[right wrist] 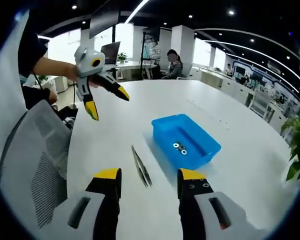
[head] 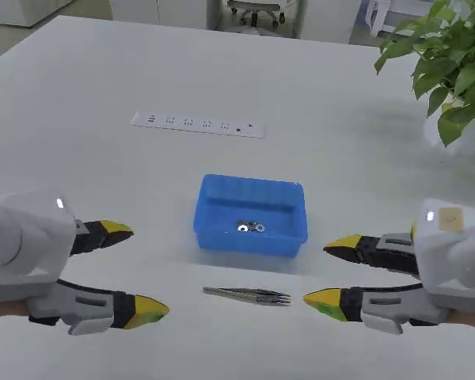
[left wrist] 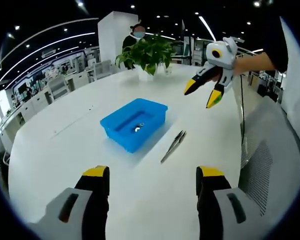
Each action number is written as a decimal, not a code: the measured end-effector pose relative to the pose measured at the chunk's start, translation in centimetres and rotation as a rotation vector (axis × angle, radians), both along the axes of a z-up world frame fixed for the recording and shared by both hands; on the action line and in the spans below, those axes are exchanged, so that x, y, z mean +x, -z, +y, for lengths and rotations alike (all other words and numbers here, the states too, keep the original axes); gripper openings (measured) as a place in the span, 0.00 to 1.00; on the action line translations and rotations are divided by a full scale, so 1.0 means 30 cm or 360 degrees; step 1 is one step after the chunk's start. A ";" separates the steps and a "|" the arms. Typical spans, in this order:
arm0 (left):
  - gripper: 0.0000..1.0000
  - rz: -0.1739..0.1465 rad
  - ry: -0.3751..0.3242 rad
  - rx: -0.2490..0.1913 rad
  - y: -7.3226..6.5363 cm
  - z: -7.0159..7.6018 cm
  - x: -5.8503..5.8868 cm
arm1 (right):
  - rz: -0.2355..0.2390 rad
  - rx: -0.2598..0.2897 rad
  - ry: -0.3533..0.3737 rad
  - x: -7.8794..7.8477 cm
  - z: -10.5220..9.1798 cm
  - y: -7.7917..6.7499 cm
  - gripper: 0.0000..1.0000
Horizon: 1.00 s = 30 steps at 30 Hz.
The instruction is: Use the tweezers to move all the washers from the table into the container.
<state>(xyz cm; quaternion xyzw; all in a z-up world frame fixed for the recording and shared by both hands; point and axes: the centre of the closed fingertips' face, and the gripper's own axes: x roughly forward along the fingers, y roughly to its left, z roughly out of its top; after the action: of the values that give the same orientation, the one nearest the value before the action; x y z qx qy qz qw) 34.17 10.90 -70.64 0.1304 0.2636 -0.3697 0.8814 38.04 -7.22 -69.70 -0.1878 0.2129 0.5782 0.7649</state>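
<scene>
While the tweezers (head: 249,294) lie flat on the white table (head: 103,174) just in front of the blue container (head: 249,244), I hold my left gripper (head: 148,269) and my right gripper (head: 317,274) to either side of them, both with jaws spread wide and nothing between them. The washers (head: 251,228) sit together on the container's floor, and a white power strip (head: 198,124) lies well beyond it.

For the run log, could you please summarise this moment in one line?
left gripper open | right gripper open | tweezers on table | washers in container
</scene>
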 end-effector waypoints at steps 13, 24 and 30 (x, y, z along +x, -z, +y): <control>1.00 -0.0274 -0.0081 -0.0213 -0.215 -0.026 0.031 | -0.0154 0.0127 0.0020 0.001 0.037 -0.121 0.80; 1.00 -0.0337 -0.0041 -0.0207 -0.269 -0.060 0.020 | -0.0253 0.0088 0.0081 0.032 0.023 -0.152 1.00; 1.00 -0.0335 -0.0024 -0.0195 -0.275 -0.068 0.014 | -0.0240 0.0111 0.0093 0.032 0.021 -0.161 1.00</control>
<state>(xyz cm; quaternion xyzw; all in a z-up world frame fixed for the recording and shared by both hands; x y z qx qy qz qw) 34.60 8.86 -62.38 0.1123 0.1474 -0.3626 0.9133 39.01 -6.59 -64.88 -0.1978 0.1399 0.5470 0.8013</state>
